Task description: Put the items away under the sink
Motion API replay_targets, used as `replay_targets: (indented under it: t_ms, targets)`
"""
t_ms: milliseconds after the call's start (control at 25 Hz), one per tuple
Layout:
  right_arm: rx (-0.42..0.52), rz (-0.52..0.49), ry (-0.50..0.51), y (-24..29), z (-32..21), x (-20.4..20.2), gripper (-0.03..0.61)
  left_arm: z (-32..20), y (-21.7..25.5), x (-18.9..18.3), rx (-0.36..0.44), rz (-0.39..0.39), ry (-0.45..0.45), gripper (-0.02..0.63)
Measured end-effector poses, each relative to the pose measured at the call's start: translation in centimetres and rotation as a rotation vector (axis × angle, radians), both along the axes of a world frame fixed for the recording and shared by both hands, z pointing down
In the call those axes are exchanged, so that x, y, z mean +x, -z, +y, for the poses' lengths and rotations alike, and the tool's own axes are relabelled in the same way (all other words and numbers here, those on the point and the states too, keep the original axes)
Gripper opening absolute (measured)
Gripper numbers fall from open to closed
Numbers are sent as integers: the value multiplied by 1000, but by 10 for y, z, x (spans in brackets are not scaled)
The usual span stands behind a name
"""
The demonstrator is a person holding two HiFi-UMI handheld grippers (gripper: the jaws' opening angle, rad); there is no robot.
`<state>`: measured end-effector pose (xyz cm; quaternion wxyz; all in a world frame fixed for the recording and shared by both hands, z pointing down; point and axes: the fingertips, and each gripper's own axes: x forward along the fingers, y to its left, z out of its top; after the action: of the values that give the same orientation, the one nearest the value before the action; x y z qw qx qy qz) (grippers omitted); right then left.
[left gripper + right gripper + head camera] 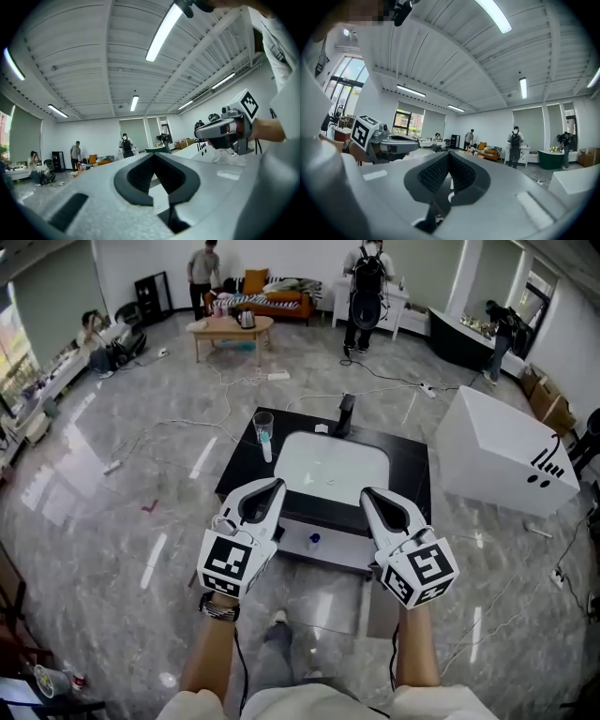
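Both claws pinched closed, nothing in either. My left gripper [277, 486] and right gripper [367, 493] sit level over the near edge of the sink [333, 470]. A glass [263, 427] stands left of the sink, its contents unclear. There's a small blue thing [314, 540] on the shelf [342, 551] under the sink, which I can't identify. The shelf is mostly hidden.

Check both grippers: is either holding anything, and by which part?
Nothing is held. The left gripper and the right gripper each have their jaws closed together with nothing between them.
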<state>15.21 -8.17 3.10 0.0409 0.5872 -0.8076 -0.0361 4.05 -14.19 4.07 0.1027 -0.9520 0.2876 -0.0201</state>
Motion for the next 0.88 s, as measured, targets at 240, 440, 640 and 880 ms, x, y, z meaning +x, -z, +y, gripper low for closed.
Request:
replay_targets:
  t_ms: [240, 440, 640, 880]
  targets:
    - [19, -15, 31, 40, 45, -13, 5, 46, 34, -9, 20, 2, 9, 2]
    - [31, -13, 53, 56, 79, -22, 5, 81, 50, -15, 32, 4, 20, 2]
    - [46, 14, 70, 66, 114, -32, 5, 122, 60, -21, 46, 10, 16, 2]
    - [39, 42, 56, 66, 136, -28, 5, 147, 68, -24, 62, 2, 22, 2]
